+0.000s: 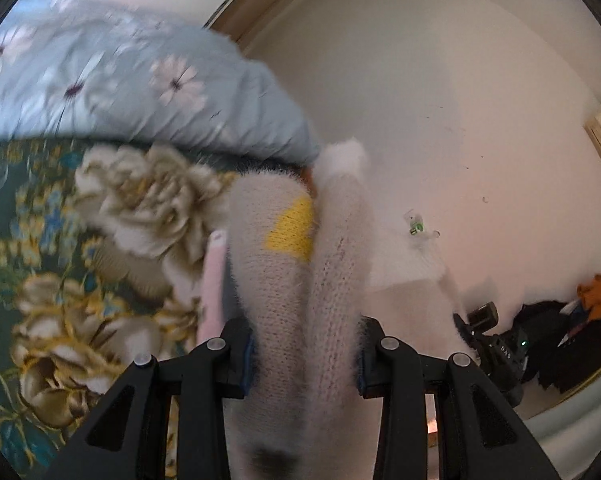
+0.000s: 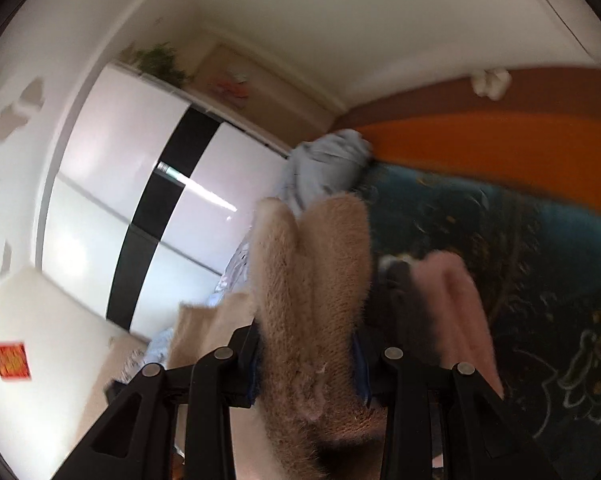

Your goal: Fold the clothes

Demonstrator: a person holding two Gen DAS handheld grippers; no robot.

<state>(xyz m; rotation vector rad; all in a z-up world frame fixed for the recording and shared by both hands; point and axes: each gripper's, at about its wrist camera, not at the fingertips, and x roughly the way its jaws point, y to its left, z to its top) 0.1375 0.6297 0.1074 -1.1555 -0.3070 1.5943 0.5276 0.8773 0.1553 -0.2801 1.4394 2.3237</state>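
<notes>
A fuzzy pale pink knit sweater (image 1: 296,300) with a yellow patch (image 1: 290,230) is bunched between the jaws of my left gripper (image 1: 305,360), which is shut on it and holds it above the bed. In the right wrist view the same fuzzy sweater (image 2: 312,288) looks tan and stands in folds between the jaws of my right gripper (image 2: 306,354), which is shut on it. More of the pink knit (image 2: 456,304) hangs to the right of that gripper. The other gripper (image 1: 488,340) shows low on the right in the left wrist view.
A dark green floral bedspread (image 1: 60,260) lies below. A light blue flowered pillow (image 1: 120,80) lies at the bed's head, also seen as a blue bundle (image 2: 324,164). An orange headboard (image 2: 500,148), a white wardrobe (image 2: 140,184) and a dark clothes pile (image 1: 572,320) stand around.
</notes>
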